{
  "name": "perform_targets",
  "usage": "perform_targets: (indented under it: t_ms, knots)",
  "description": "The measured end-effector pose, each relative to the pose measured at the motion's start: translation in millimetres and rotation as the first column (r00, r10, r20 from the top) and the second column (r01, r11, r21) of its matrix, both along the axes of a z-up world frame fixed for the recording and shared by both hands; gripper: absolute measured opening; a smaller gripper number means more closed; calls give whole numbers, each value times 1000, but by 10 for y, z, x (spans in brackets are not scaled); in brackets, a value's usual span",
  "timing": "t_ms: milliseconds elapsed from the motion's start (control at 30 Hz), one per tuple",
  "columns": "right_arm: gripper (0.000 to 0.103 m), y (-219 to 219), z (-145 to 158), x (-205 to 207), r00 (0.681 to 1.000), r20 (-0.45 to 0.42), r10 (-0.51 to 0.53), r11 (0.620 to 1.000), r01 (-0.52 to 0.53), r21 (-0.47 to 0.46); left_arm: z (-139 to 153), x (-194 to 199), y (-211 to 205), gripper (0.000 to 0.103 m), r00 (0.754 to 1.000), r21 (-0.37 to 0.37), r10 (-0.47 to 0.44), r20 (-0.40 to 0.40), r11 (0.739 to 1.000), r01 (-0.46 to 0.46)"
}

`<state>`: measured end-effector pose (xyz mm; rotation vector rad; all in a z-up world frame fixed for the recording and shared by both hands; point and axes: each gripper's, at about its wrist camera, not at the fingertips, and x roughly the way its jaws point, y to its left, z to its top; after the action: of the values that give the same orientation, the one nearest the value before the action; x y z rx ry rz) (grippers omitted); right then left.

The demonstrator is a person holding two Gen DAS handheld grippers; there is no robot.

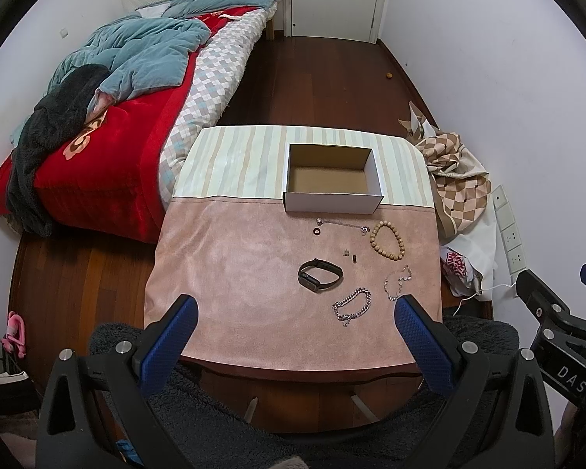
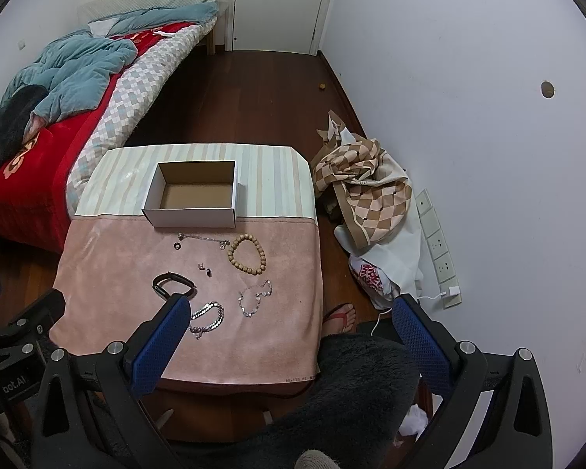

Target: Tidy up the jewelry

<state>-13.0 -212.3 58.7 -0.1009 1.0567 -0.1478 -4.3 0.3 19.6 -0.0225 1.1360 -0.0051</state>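
An open, empty cardboard box (image 1: 332,179) (image 2: 193,195) stands at the far part of a small cloth-covered table (image 1: 234,273) (image 2: 109,273). In front of it lie a wooden bead bracelet (image 1: 386,240) (image 2: 247,254), a black watch band (image 1: 319,275) (image 2: 174,285), a thick silver chain (image 1: 351,306) (image 2: 207,318), a thin silver bracelet (image 1: 397,283) (image 2: 256,297), a thin chain (image 1: 342,224) (image 2: 201,238) and small rings (image 1: 315,231) (image 2: 177,246). My left gripper (image 1: 295,312) is open and empty above the table's near edge. My right gripper (image 2: 289,312) is open and empty, above the table's near right corner.
A bed (image 1: 109,117) with red and teal bedding stands left of the table. A heap of checked cloth and bags (image 2: 367,203) lies on the floor at the right by the wall sockets (image 2: 437,242). A white door (image 2: 277,4) is at the far end. A foot in a sandal (image 2: 342,318) shows beside the table.
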Motion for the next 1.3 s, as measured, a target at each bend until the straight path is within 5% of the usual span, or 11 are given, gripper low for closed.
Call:
perform_targets:
  t_ms: [1300]
  knots:
    - [103, 26, 13, -28, 999, 32, 8, 1000, -8, 19, -10, 62, 0, 103, 999, 11, 22, 40, 1000, -23]
